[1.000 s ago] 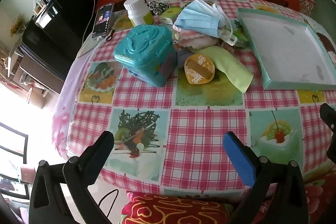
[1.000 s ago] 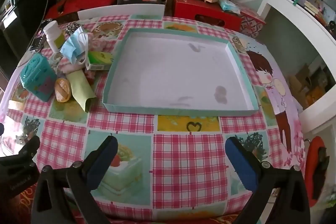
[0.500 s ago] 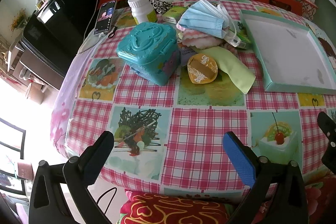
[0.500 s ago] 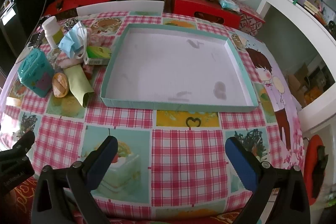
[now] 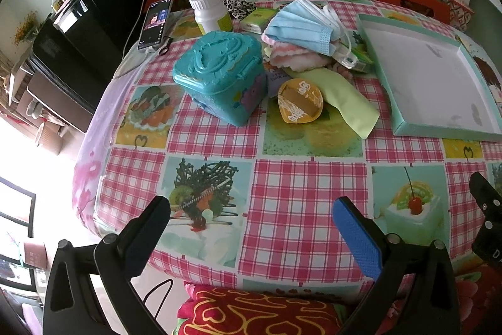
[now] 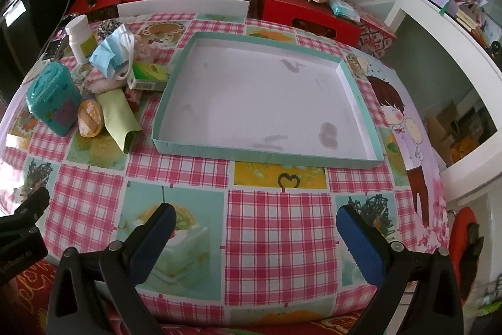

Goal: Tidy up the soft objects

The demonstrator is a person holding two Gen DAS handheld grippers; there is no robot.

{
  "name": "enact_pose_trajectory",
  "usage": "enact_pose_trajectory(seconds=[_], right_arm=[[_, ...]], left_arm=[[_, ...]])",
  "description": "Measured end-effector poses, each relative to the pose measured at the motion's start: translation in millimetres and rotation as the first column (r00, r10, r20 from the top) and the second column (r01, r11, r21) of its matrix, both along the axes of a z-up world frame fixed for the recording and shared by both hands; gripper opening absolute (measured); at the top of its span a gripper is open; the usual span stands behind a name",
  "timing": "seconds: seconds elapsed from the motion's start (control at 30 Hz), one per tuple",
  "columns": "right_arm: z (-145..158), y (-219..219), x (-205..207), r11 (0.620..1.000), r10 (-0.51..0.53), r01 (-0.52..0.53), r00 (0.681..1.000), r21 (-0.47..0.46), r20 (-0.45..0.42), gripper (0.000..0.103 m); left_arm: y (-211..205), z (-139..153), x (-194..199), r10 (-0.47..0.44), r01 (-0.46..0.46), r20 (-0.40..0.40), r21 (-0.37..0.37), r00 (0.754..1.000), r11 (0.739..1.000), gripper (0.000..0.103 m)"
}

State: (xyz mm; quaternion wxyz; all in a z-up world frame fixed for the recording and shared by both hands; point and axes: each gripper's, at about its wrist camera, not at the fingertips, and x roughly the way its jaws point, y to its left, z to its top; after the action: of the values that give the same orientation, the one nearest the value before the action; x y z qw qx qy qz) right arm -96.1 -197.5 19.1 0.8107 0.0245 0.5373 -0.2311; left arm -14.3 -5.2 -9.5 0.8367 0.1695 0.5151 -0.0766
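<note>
Crowning a soft heap, pleated blue mask (image 5: 301, 24), beside shallow cardboard tray (image 6: 357, 90)

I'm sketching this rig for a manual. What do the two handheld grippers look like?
The left gripper and right gripper look alike: matte black plastic frames with triangular cut-outs and small silver screws. Each carries two flat, paddle-shaped fingers faced with textured blue pads. In the right wrist view, the left gripper's black body shows partly readable white lettering. No hands or sleeves are visible.
</note>
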Motion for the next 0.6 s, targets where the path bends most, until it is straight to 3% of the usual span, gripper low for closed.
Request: enact_pose_trajectory(seconds=[0.6], right_arm=[[-2.4,2.8,0.0,1.0,0.006,-0.006,1.0,-0.008,-0.014,0.103]], left_arm=[[2.9,-3.2,-2.2,-0.004,0.004,-0.01,-0.003,1.0,1.0,0.103]])
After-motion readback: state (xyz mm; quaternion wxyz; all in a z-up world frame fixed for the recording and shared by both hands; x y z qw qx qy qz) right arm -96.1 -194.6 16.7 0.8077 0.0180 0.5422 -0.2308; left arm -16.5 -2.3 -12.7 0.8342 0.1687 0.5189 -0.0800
